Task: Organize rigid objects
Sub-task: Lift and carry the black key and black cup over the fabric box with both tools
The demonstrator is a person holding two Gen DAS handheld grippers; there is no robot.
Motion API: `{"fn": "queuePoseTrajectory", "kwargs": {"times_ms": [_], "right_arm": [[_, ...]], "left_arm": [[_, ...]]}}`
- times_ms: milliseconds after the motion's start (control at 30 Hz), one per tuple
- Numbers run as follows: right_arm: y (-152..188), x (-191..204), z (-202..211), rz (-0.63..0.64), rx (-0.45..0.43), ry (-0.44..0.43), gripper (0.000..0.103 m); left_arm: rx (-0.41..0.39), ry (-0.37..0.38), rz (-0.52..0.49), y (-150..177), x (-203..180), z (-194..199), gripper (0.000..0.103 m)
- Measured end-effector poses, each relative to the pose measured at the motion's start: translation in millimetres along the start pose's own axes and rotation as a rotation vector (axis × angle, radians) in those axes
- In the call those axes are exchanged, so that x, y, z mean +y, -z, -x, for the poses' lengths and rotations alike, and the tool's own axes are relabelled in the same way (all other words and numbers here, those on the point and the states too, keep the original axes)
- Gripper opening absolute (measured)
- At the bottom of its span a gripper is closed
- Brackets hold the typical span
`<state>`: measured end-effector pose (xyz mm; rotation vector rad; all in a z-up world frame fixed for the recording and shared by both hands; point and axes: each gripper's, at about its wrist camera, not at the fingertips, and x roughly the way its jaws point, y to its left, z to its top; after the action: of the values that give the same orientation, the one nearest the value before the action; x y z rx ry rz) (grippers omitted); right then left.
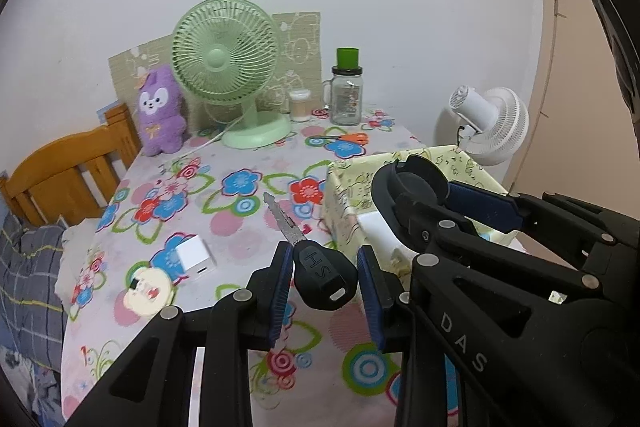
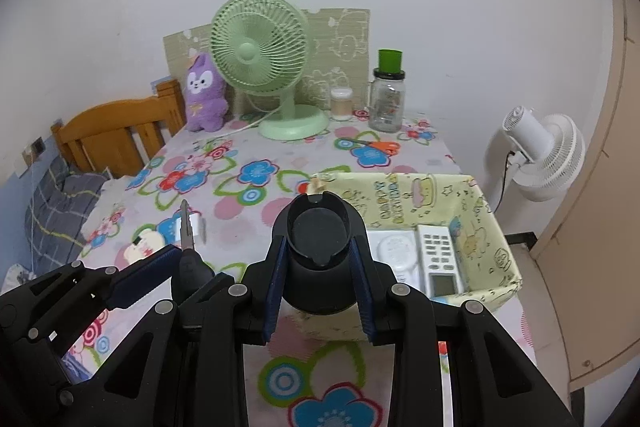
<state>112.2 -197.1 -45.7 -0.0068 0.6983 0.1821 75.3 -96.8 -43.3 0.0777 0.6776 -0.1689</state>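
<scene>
My left gripper (image 1: 325,275) is shut on a key (image 1: 320,273) with a black head marked HS; its metal blade points away over the flowered tablecloth. My right gripper (image 2: 318,259) is shut on a black cylindrical cup-like object (image 2: 318,247) and holds it over the near left edge of a yellow patterned fabric basket (image 2: 492,223). The basket holds a white remote (image 2: 438,261) and a white flat device (image 2: 394,251). In the left wrist view the right gripper (image 1: 452,199) with the black object (image 1: 412,187) is over the basket (image 1: 348,187). The left gripper (image 2: 180,271) with the key (image 2: 188,251) shows in the right wrist view.
A white charger cube (image 1: 196,257) and a round cartoon item (image 1: 146,293) lie on the table (image 1: 240,227) at left. At the back stand a green fan (image 1: 228,67), purple plush (image 1: 160,111), small jar (image 1: 300,105), glass jar (image 1: 347,95) and orange scissors (image 1: 348,139). A white fan (image 1: 492,125) is right; a wooden bedframe (image 1: 68,171) left.
</scene>
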Motion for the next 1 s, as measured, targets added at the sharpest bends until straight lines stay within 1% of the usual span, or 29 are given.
{"fn": "queuePoseTrajectory", "kwargs": {"times_ms": [433, 733, 1000], "right_arm": [[-9, -37, -29, -0.028, 0.032, 0.03, 0.035], [-6, -62, -58, -0.066, 0.084, 0.043, 0.035], [-6, -77, -75, -0.085, 0.108, 0.053, 0.035]], "left_arm": [[0.032, 0.033, -0.039, -18, -24, -41, 0.033], [0.085, 0.058, -0.067, -21, -38, -73, 0.033], [0.108, 0.072, -0.084, -24, -49, -93, 0.033]]}}
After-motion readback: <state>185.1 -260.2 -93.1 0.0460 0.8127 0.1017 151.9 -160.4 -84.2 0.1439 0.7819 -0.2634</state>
